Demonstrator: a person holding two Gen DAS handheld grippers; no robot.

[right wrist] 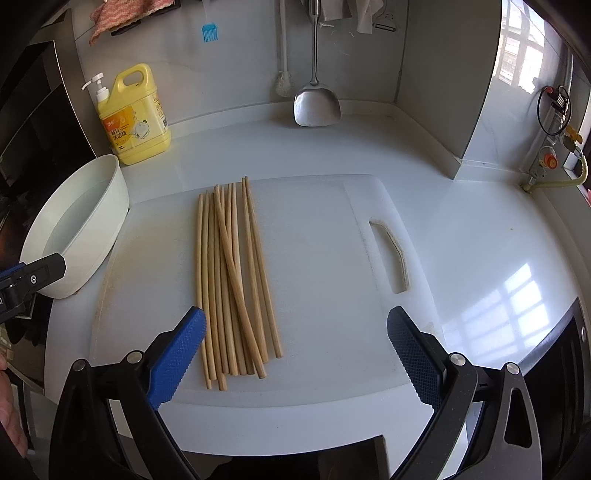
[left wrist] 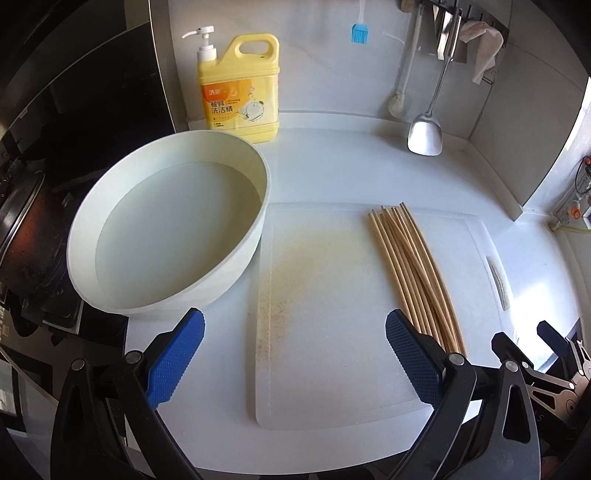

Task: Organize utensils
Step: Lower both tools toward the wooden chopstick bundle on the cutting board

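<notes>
Several wooden chopsticks [left wrist: 410, 266] [right wrist: 232, 280] lie side by side in a loose bundle on a white cutting board [left wrist: 332, 332] [right wrist: 325, 280]. My left gripper [left wrist: 295, 354] is open above the board's stained left half, with the chopsticks just beyond its right finger. My right gripper [right wrist: 295, 350] is open over the board's near edge; the chopsticks' near ends lie between its fingers, close to the left one. Neither gripper holds anything. A white basin [left wrist: 166, 221] [right wrist: 74, 229] of water stands left of the board.
A yellow detergent bottle [left wrist: 240, 88] [right wrist: 135, 114] stands at the back left. A steel spatula [left wrist: 426, 133] [right wrist: 316, 103], a white brush [left wrist: 399, 99] and a blue silicone brush [left wrist: 360, 33] hang on the back wall. A dark stove [left wrist: 33, 221] lies to the left.
</notes>
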